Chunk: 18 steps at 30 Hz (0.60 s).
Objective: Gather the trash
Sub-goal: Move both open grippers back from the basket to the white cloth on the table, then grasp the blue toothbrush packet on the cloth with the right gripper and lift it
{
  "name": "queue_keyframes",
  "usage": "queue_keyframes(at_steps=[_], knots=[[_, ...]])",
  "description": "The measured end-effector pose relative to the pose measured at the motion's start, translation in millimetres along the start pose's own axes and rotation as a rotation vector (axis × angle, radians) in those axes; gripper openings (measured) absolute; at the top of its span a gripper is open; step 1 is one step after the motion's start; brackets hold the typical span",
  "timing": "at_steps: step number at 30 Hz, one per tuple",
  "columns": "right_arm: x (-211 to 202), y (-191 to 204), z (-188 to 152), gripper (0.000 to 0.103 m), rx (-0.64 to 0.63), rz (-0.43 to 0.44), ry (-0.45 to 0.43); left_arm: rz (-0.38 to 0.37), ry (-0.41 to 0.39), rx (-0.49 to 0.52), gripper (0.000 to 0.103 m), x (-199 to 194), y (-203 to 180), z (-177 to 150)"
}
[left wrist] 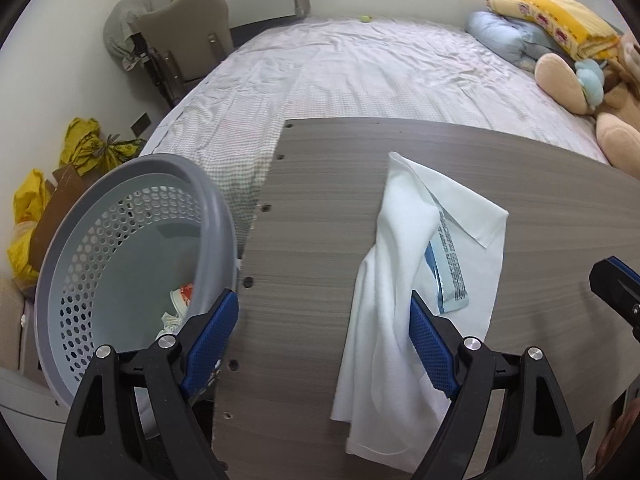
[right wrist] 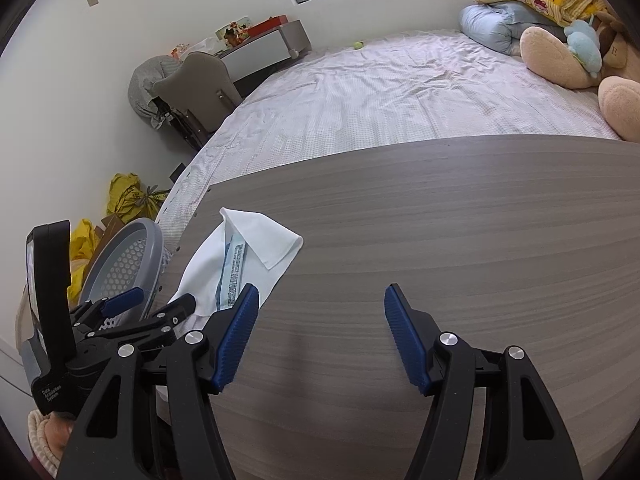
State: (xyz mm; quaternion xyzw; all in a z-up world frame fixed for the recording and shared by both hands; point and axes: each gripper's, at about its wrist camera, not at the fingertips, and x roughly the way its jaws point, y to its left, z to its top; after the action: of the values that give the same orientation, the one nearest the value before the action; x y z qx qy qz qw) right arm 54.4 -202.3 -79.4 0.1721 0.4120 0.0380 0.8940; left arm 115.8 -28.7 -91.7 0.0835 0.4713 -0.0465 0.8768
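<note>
A white cloth lies crumpled on the grey wooden table, with a blue-and-white wrapper on it. My left gripper is open and empty, its jaws wide, over the table's left edge beside the cloth. A grey perforated basket stands left of the table with scraps of trash inside. In the right wrist view my right gripper is open and empty above the bare table; the cloth, wrapper, basket and left gripper show at its left.
A bed with a pale sheet lies behind the table, with pillows and a plush toy at right. A chair and desk stand at the far left. Yellow bags and cardboard sit on the floor behind the basket.
</note>
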Motion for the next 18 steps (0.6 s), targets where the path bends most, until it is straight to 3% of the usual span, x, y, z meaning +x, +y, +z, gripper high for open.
queue_keyframes(at_steps=[9,18], knots=[[15.7,27.3,3.6,0.063,-0.070,0.025,0.026,0.005,-0.017,-0.089,0.082,-5.2,29.2,3.6],[45.0,67.1,2.5,0.062,-0.152,0.033,0.068,0.029,-0.048,-0.113,0.082,-14.5,48.6,2.1]])
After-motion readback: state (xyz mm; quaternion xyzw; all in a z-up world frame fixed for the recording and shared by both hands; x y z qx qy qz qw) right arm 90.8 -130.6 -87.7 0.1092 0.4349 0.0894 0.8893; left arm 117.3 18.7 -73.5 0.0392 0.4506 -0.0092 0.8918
